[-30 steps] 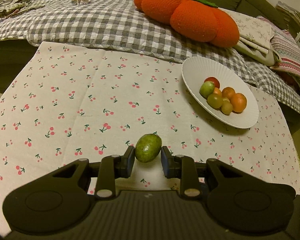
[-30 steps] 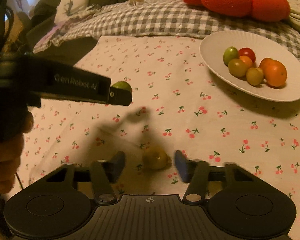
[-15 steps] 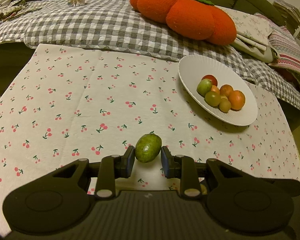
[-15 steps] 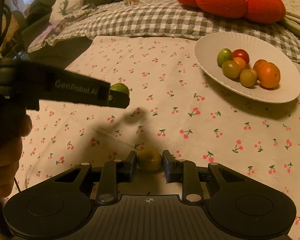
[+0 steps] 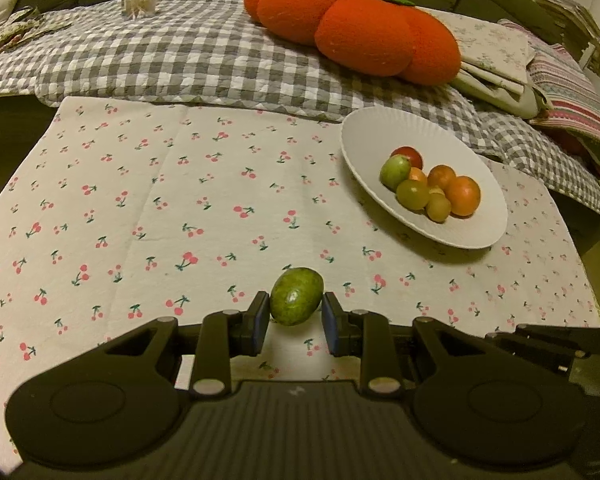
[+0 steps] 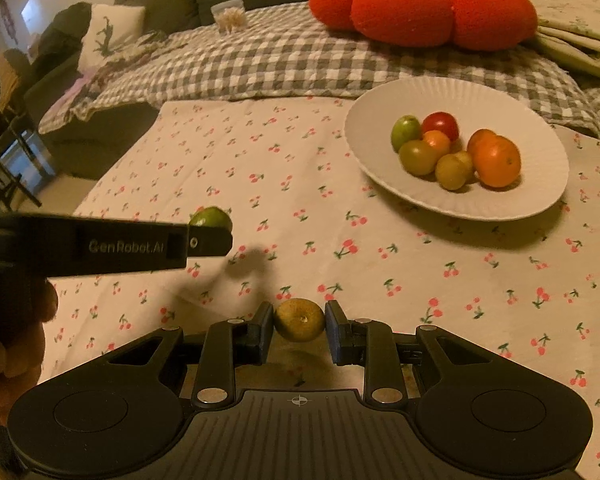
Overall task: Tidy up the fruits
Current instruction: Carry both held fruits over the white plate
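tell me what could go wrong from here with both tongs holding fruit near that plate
1. The white plate already holds a heap of fruit; a drop onto it could knock one rolling out.
2. The left tongs pinch the oval green fruit only at its sides, so it may twist or slip.
3. The right tongs hold a small brownish fruit, and both tools would head for one plate, so they might collide.
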### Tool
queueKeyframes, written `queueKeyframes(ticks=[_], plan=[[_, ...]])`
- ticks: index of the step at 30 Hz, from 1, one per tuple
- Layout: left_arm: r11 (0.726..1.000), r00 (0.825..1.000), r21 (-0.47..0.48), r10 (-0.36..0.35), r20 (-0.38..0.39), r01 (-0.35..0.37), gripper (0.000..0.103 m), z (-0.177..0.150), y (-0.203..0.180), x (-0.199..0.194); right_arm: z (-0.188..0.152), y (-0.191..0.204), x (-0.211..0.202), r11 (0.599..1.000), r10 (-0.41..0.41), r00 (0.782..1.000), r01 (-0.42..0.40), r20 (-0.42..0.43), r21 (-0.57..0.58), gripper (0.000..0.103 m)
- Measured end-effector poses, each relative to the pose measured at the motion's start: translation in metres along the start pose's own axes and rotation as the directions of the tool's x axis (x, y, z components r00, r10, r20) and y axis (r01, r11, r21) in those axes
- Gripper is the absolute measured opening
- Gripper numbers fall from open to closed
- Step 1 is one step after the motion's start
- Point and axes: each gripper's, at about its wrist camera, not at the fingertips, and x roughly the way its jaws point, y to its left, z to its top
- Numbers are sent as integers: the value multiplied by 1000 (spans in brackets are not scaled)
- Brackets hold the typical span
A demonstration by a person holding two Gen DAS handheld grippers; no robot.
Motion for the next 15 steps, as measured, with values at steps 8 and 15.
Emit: queueKeyframes(ticks=[8,15], plan=[[998,999,40,-41,32,39,26,6,-19,-1,10,-20,-14,998,-10,999,8,35,59,26],[995,996,67,-72,59,68,26,14,-32,4,20,-44,-29,992,-32,997,22,72,124,26]])
